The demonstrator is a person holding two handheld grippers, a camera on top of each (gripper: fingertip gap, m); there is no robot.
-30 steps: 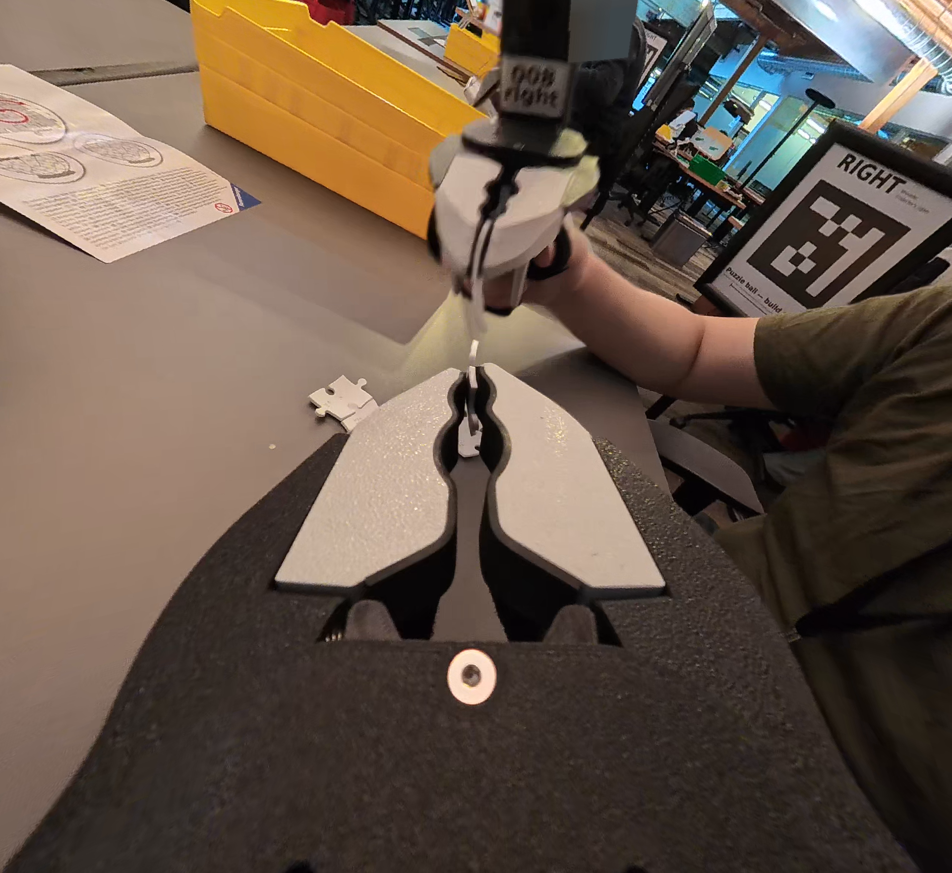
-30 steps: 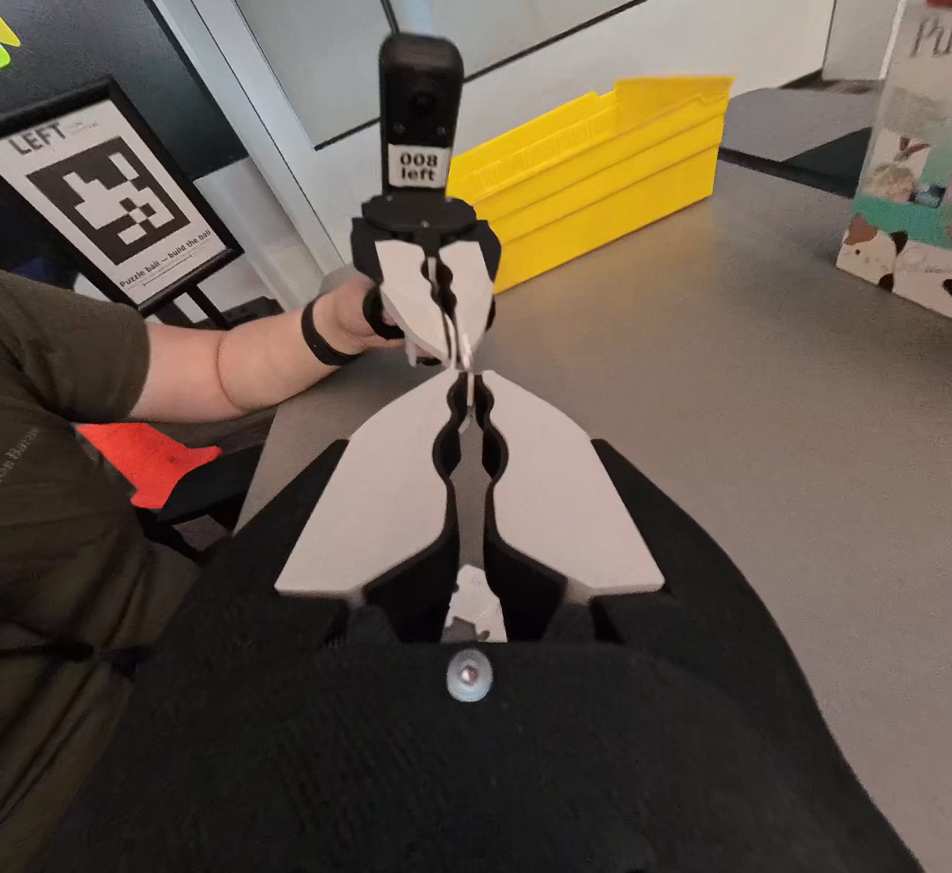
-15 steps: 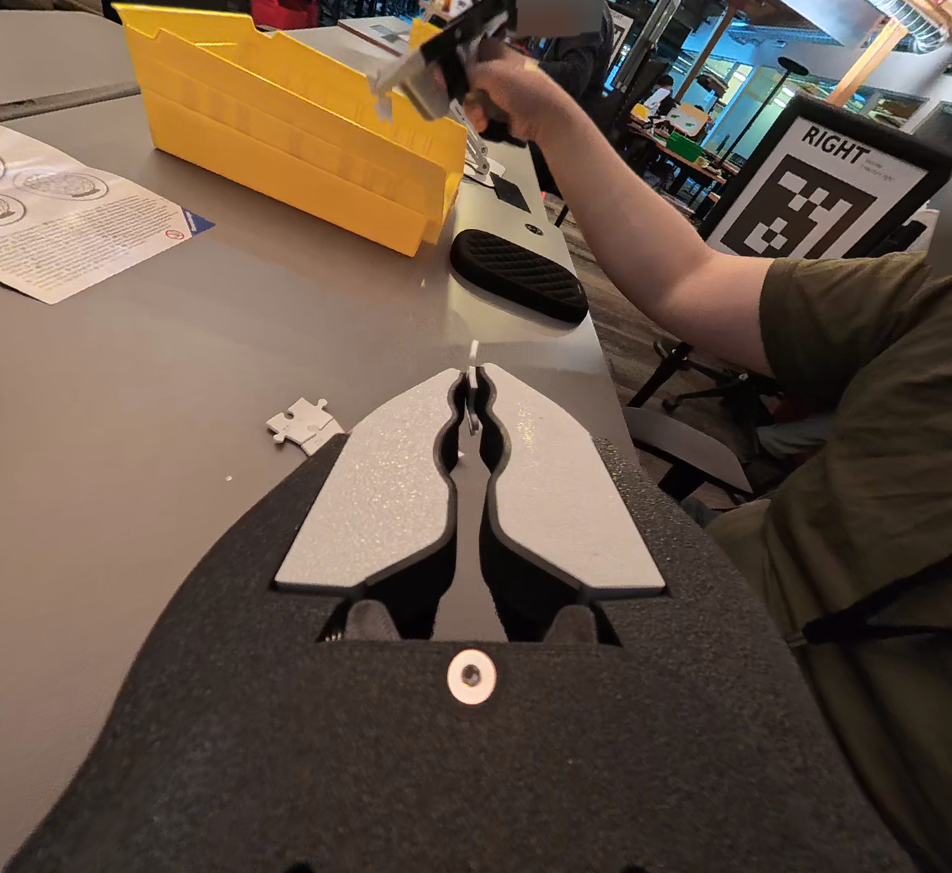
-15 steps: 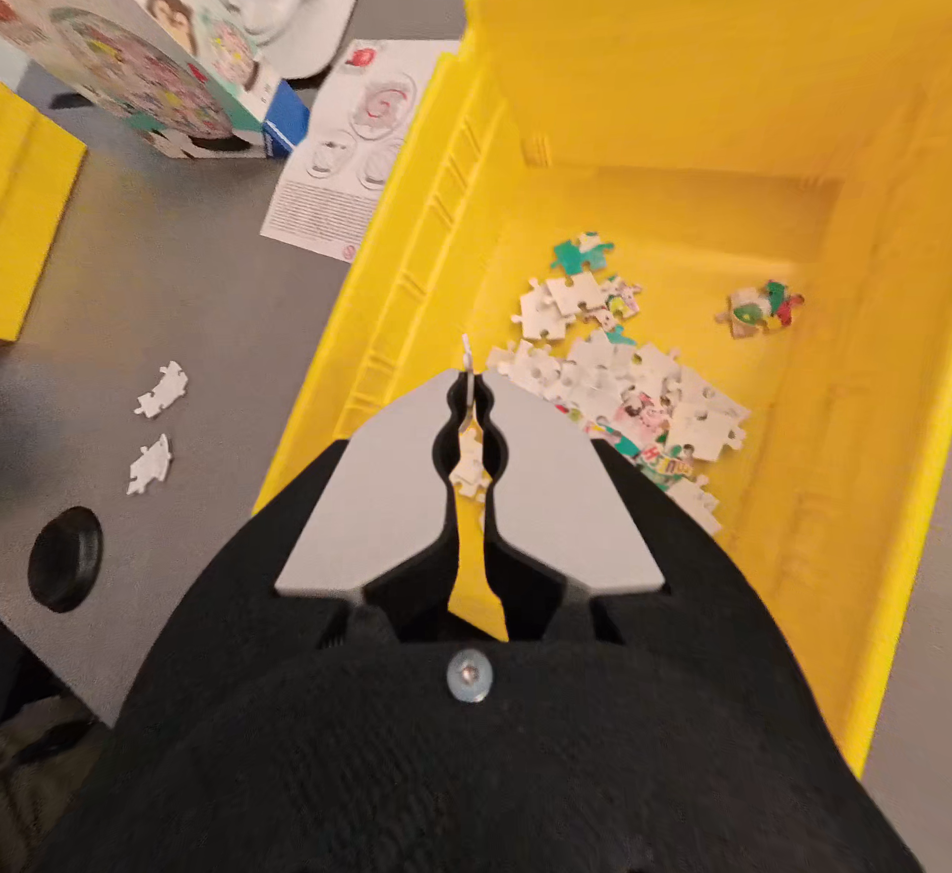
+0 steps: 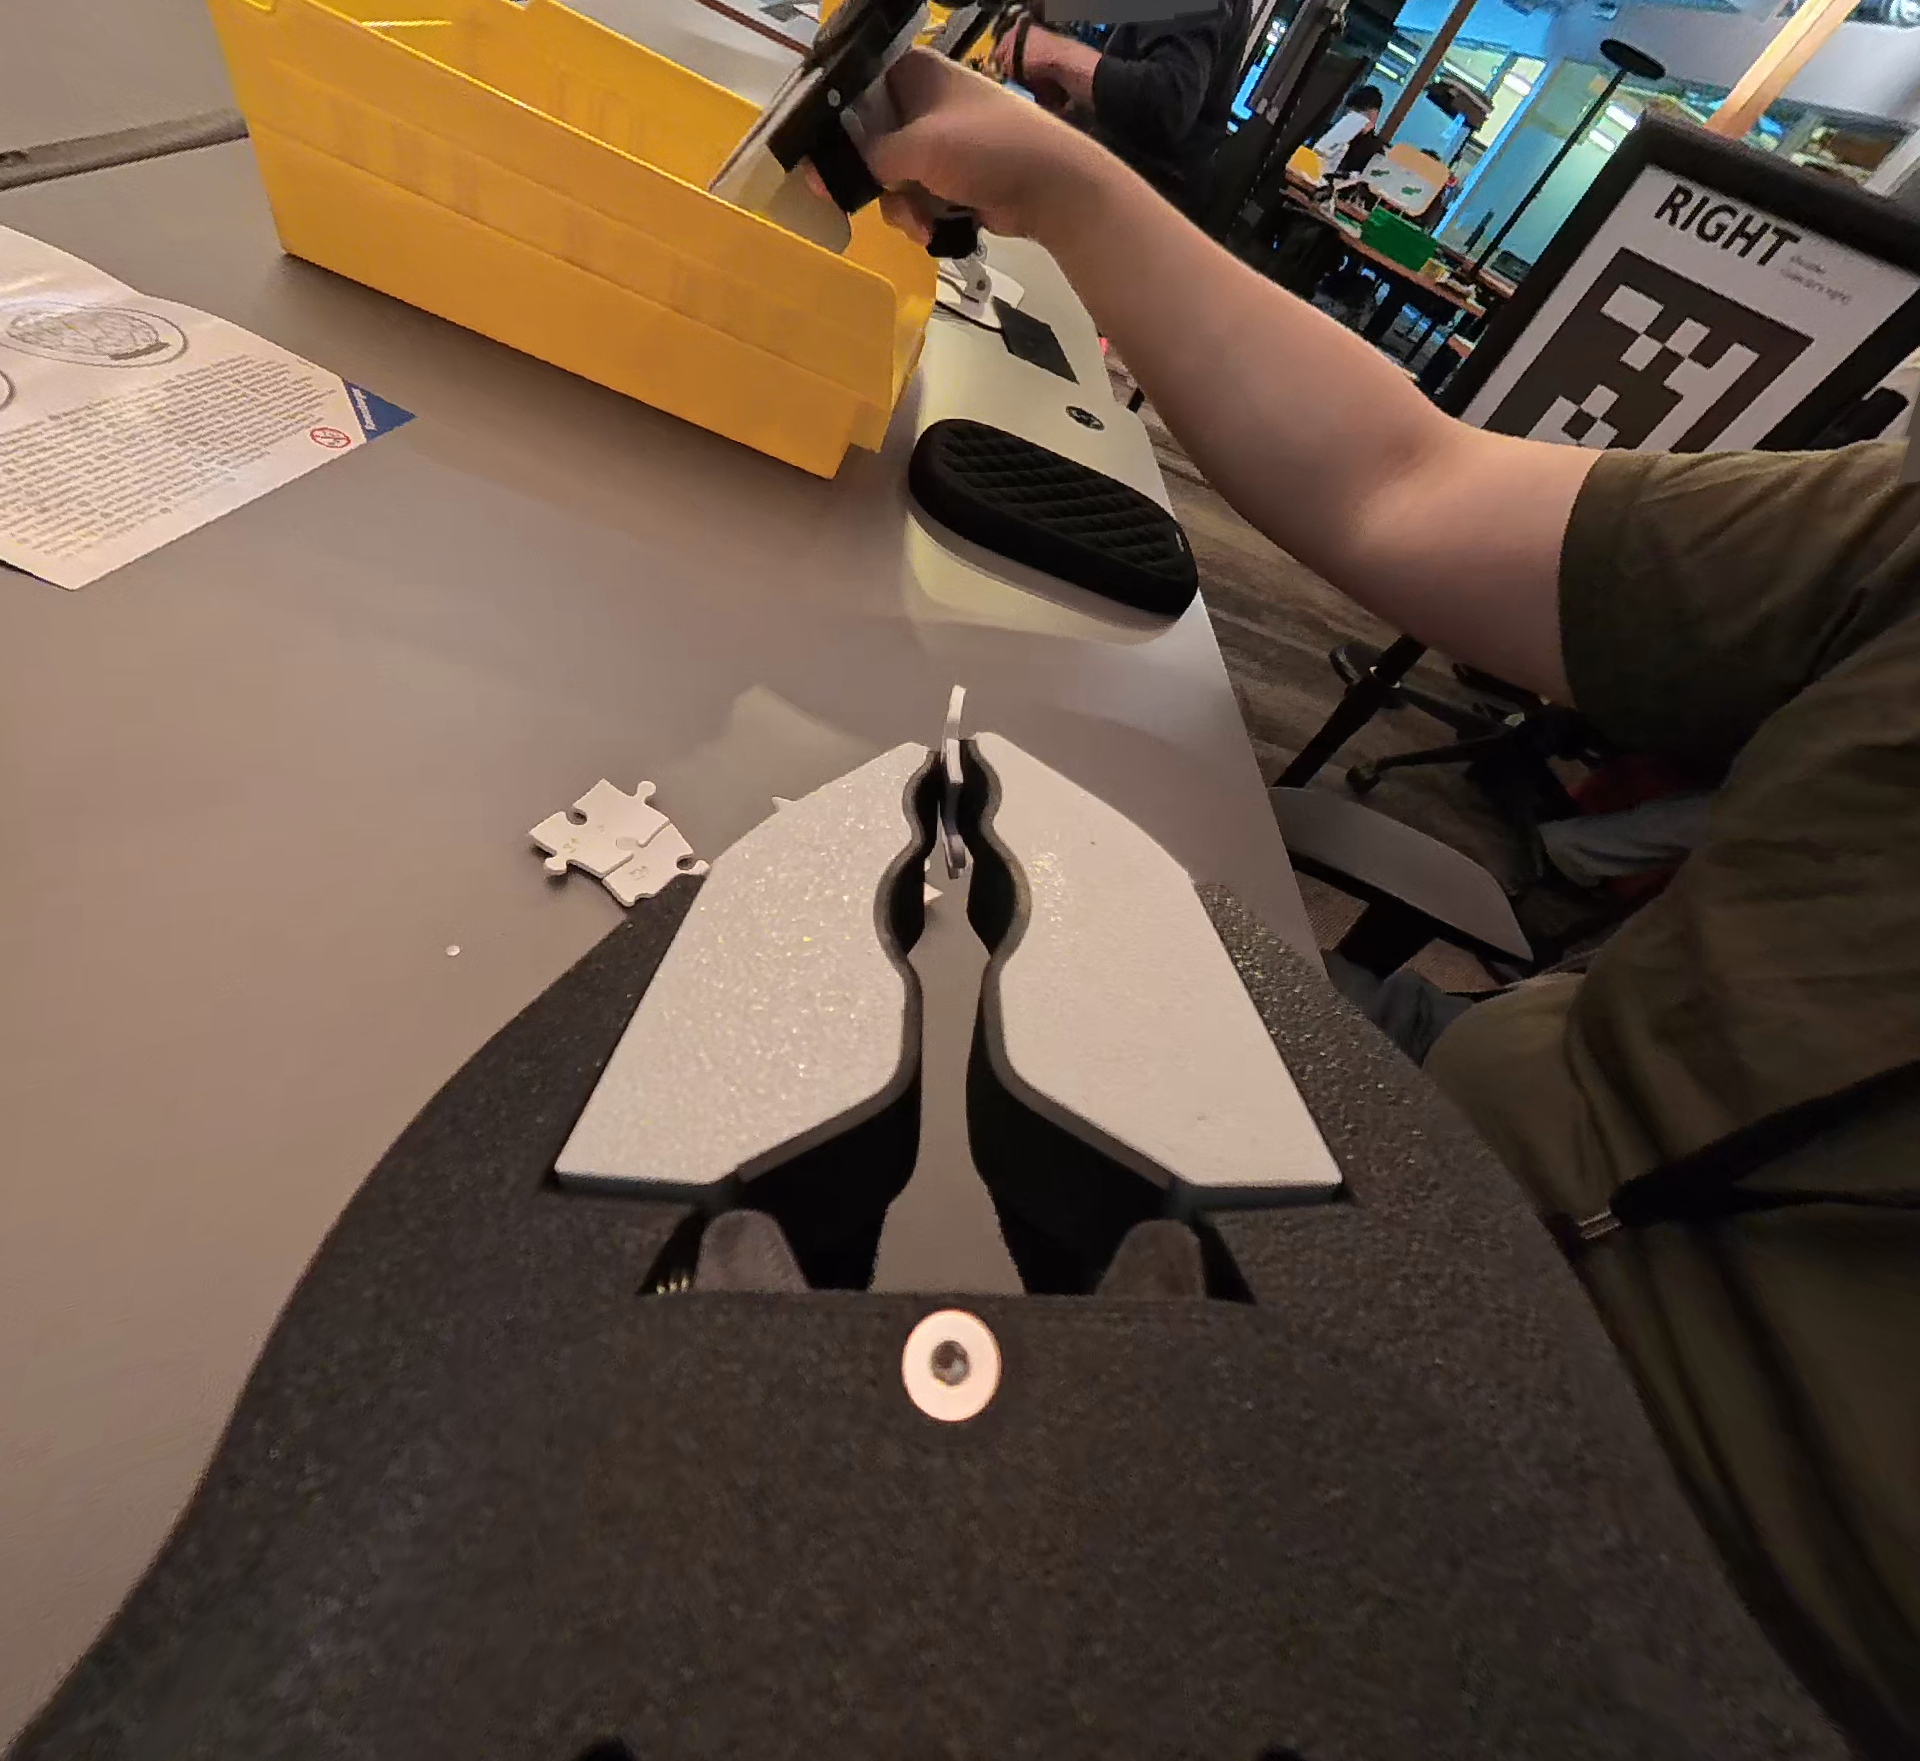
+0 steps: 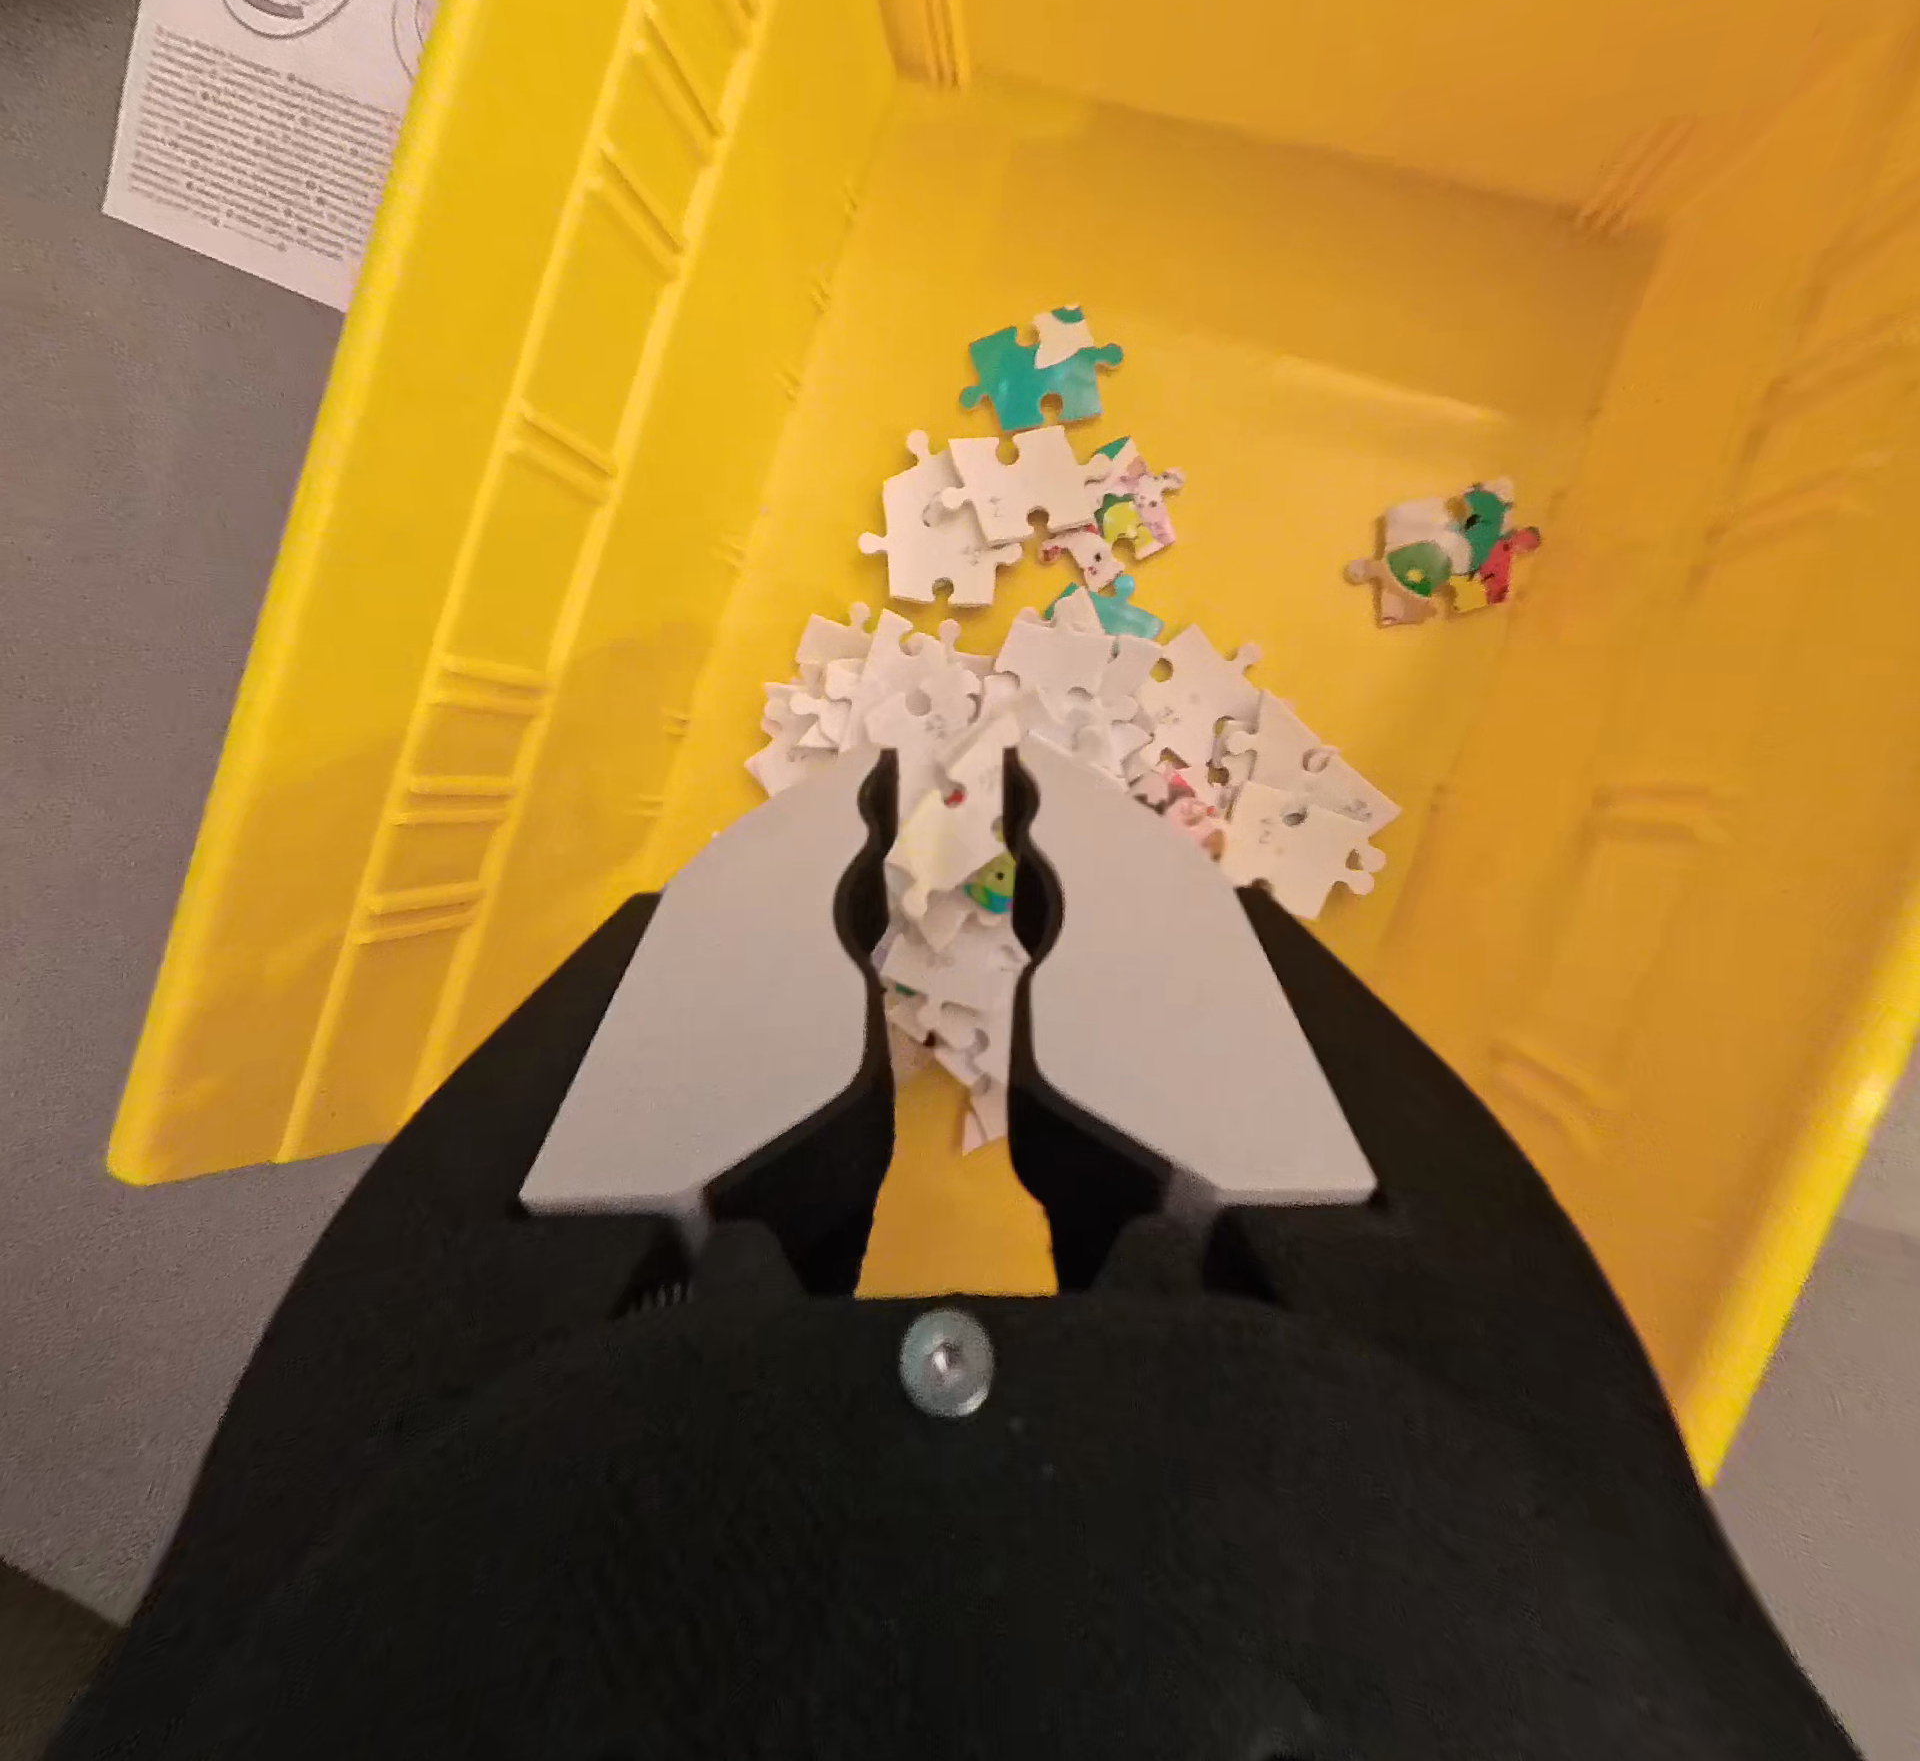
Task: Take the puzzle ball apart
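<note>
My left gripper point(image 5: 951, 755) is shut on a thin white puzzle piece point(image 5: 953, 781), held edge-on a little above the grey table point(image 5: 364, 672). Two joined white pieces point(image 5: 615, 838) lie on the table just left of its fingers. My right gripper point(image 6: 943, 766) is open over the yellow bin point(image 6: 1143, 153). A tilted white piece point(image 6: 956, 812) shows between its parted fingers, above the pile of pieces point(image 6: 1195, 724) on the bin floor; the pads do not press it. The left wrist view shows the right gripper point(image 5: 800, 184) reaching into the bin point(image 5: 540, 184).
A printed instruction sheet point(image 5: 156, 423) lies left of the bin. A black mesh pad point(image 5: 1049, 516) sits on a white base by the table's right edge. The person's arm point(image 5: 1299, 381) spans from the right. A marker sign point(image 5: 1714, 329) stands behind. My hands' fingertips stand some 40 cm from each other.
The right gripper left the left gripper's fingertips with a piece, swung over the yellow bin and opened its jaws, letting the piece go. The left gripper stayed shut on its piece.
</note>
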